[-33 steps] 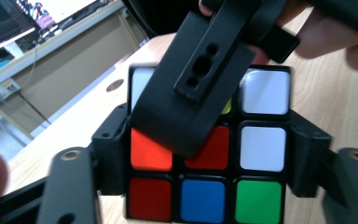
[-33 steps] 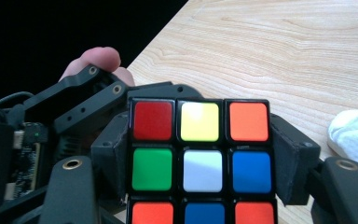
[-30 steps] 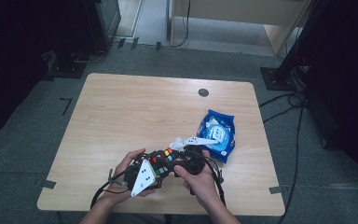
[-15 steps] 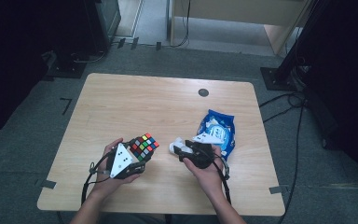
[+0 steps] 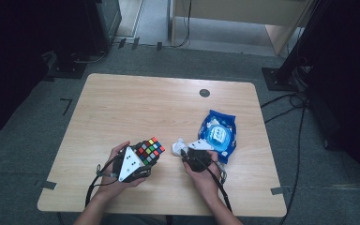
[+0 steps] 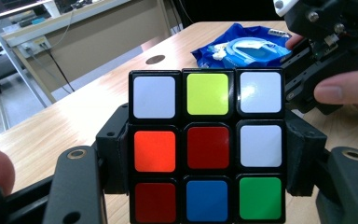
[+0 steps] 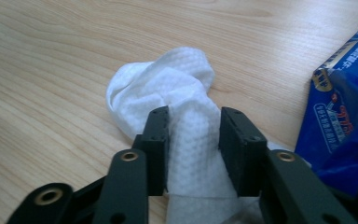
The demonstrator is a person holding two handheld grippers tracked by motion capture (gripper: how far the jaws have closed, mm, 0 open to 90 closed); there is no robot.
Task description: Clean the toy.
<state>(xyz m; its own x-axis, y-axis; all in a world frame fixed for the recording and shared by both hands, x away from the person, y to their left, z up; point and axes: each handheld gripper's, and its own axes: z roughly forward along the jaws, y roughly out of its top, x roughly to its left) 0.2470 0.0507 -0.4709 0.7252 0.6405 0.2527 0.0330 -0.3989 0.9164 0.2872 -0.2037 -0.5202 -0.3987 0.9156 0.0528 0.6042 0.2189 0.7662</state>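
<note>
A scrambled Rubik's cube [image 6: 207,144] sits squarely between the jaws of my left gripper [image 6: 207,156], which is shut on its two sides. From above, the cube [image 5: 151,149] is held just over the table's near left part by my left gripper [image 5: 146,155]. A crumpled white wipe [image 7: 168,88] lies on the wood, with one end between the pads of my right gripper [image 7: 193,149]. Those jaws have just been closing and now press on the wipe from both sides. In the high view my right gripper [image 5: 185,152] rests beside the wipe [image 5: 178,146].
A blue pack of wet wipes [image 5: 218,136] lies right of my right gripper, close to the table's right edge. A round cable hole [image 5: 205,93] sits in the far part of the wooden table [image 5: 136,103]. Cables trail from both grippers over the near edge.
The two grippers have drawn apart: the left carried the cube to the left, and the right came down onto the table with the wipe, its jaws narrower.
</note>
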